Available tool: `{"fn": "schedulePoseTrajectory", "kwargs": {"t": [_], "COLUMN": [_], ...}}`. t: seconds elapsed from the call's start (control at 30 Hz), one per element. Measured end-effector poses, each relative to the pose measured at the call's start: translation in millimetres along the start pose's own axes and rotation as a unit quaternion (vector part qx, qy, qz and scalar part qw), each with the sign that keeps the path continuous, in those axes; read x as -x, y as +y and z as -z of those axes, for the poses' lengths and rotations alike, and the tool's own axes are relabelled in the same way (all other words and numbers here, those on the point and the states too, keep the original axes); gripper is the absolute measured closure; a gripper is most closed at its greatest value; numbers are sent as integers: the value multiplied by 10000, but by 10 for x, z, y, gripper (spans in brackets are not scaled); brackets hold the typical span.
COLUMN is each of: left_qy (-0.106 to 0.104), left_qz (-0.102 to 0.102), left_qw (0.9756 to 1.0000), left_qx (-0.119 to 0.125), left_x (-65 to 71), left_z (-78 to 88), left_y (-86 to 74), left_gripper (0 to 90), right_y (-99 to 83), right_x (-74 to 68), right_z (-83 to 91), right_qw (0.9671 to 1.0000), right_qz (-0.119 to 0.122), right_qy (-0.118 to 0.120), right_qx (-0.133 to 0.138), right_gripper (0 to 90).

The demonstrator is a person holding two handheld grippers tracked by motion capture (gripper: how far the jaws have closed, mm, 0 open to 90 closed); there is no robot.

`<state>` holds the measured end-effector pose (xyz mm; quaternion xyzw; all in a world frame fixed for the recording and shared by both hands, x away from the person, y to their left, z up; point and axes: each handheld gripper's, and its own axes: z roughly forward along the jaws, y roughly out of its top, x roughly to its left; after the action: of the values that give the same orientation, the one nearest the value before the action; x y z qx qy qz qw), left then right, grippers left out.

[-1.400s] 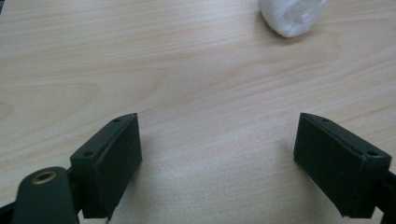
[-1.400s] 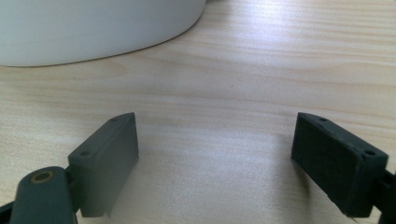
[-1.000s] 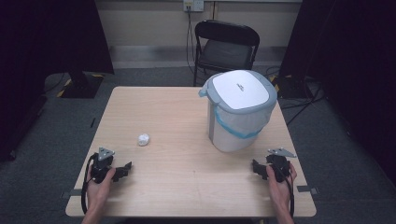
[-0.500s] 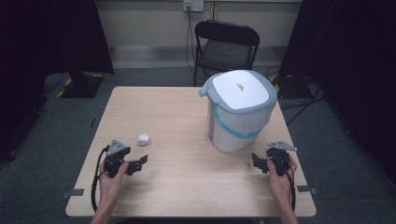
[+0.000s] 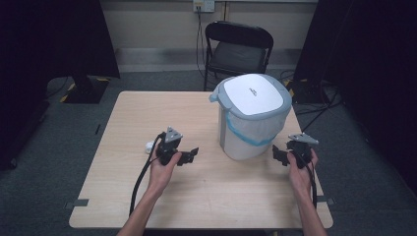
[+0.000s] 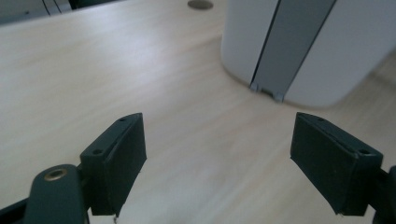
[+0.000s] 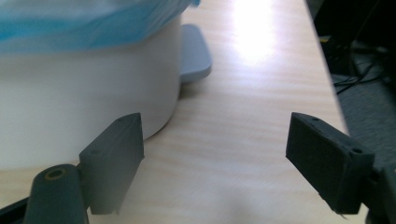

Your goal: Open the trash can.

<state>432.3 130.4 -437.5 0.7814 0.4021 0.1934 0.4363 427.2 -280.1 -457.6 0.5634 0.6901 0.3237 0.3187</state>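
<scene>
One wooden bench (image 5: pixel 123 128) carried everything, and one black folding chair (image 5: pixel 237 46) stood on the floor behind its far edge.

One white bin (image 5: pixel 252 118) with a grey-rimmed lid stood upright on the right half of the bench, a blue-edged liner bag (image 5: pixel 255 139) folded out over its rim. In the left gripper view the bin's white wall showed a grey vertical strip (image 6: pixel 294 46) running down to its foot; in the right gripper view a grey pedal (image 7: pixel 194 51) stuck out flat from its base onto the bench.

Two tools were in the person's two hands. The left tool (image 5: pixel 189 156) hovered over the middle of the bench, pointing toward the bin and near it but apart from it; its jaws stood wide apart with nothing but bare wood between them. The right tool (image 5: pixel 278 155) was held just beside the bin's right lower side, not touching it, likewise spread wide and grasping nothing.

One small white crumpled object (image 5: pixel 149 146) lay on the bench just left of the left hand (image 5: pixel 162 164), beside the cable trailing from that tool. What it was could not be made out.
</scene>
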Motion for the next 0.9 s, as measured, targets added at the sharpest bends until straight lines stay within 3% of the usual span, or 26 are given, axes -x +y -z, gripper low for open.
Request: {"fn": "schedulePoseTrajectory", "kwargs": {"t": [0.1, 0.27, 0.37, 0.47, 0.53, 0.63, 0.7, 0.77, 0.83, 0.9], "left_qy": [35, 71, 56, 122, 109, 147, 26, -61, -62, -140], "left_qz": [42, 127, 168, 215, 274, 144, 274, 148, 13, 128], "left_qw": [9999, 9991, 9984, 9983, 9985, 9990, 9988, 9987, 9989, 9985], "left_qx": [149, 399, 528, 536, 465, 405, 399, 476, 459, 517], "left_x": [7, -35, -77, -126, -165, -184, -176, -129, -109, -137], "left_z": [-165, -393, -495, -585, -648, -706, -744, -735, -731, -723], "left_y": [183, 442, 558, 615, 631, 630, 633, 653, 674, 675], "left_gripper": [187, 207, 213, 213, 213, 212, 211, 194, 184, 186], "right_y": [68, 126, 151, 234, 293, 384, 427, 458, 480, 486], "right_x": [51, 102, 165, 215, 240, 272, 293, 294, 272, 246], "right_z": [-46, -151, -214, -230, -251, -293, -323, -360, -372, -357], "right_qw": [9999, 9995, 9995, 9986, 9988, 9984, 9978, 9976, 9971, 9973], "right_qz": [131, 51, -124, -172, -157, -123, -254, -237, -222, -204], "right_qy": [-98, -241, -201, -266, -233, -266, -132, -53, 38, 175], "right_qx": [52, 211, 217, 430, 403, 491, 605, 646, 727, 690], "right_gripper": [186, 196, 204, 216, 212, 214, 206, 212, 305, 413]}}
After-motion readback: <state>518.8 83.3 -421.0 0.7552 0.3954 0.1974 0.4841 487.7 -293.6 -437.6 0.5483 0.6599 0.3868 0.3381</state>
